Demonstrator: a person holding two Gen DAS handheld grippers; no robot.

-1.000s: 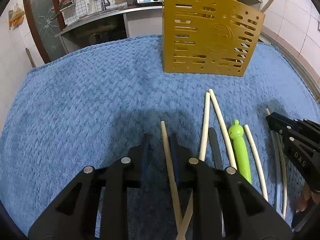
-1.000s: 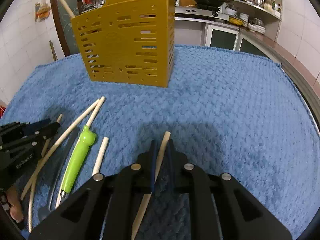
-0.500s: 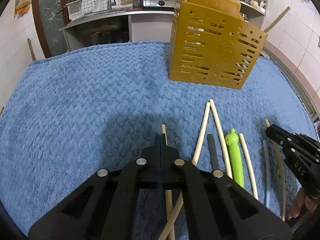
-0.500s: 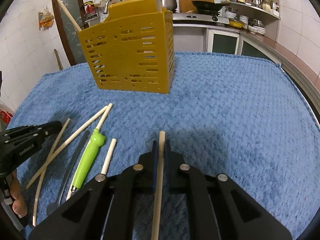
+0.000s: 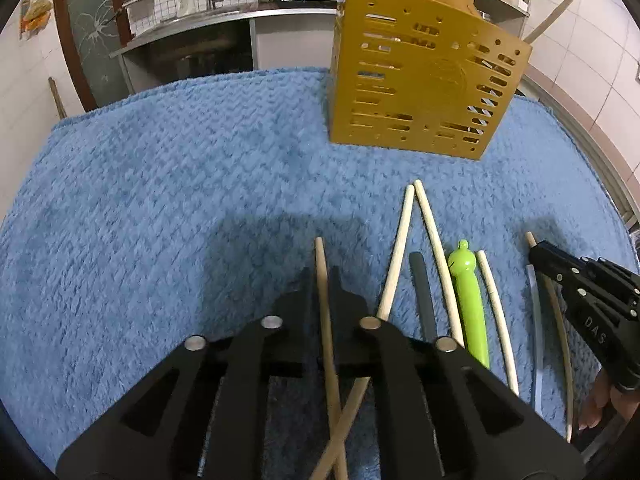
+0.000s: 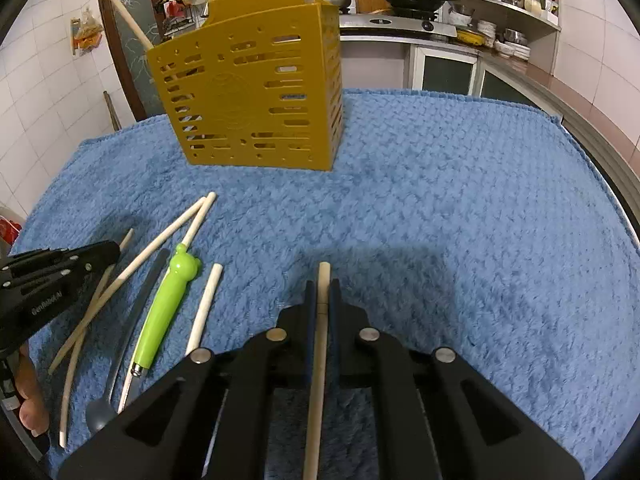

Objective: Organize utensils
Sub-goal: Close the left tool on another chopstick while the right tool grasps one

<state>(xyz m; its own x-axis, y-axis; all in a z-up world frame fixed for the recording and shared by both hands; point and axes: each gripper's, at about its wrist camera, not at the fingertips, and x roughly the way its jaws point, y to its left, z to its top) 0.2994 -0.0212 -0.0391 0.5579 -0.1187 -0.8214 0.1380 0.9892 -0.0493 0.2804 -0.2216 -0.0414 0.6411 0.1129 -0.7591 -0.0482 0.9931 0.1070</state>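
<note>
Two black handheld grippers work over a worktop covered w/ a blue towel (image 6: 440,200). The left gripper (image 5: 320,276) has its fingers nearly closed, clamped on a pale wooden chopstick (image 5: 322,280) whose tip pokes out just past them; the jaws have just eased open a touch, yet the stick sits between the pads and crosses over a second loose chopstick (image 5: 394,264) lower down. The right gripper (image 6: 321,288) has its fingers shut tight on another chopstick (image 6: 323,276), held roughly in line w/ the fingers. Between the two grippers, loose on the towel: more pale chopsticks, a green frog-handled utensil (image 6: 164,312), and a grey spoon (image 6: 136,312). A yellow slotted utensil holder (image 6: 256,100) stands upright at the far side of the towel, well apart from both grippers, w/ a couple of sticks already poking out its top. Likely step: lift each gripped stick and carry it to the holder. To do it well, lift the left stick straight up first so it clears the one it crosses w/o dragging it, keep both grips firm as thin round sticks may pivot, tilt each stick near upright above the holder's open top, then release only once the lower end is inside.
</note>
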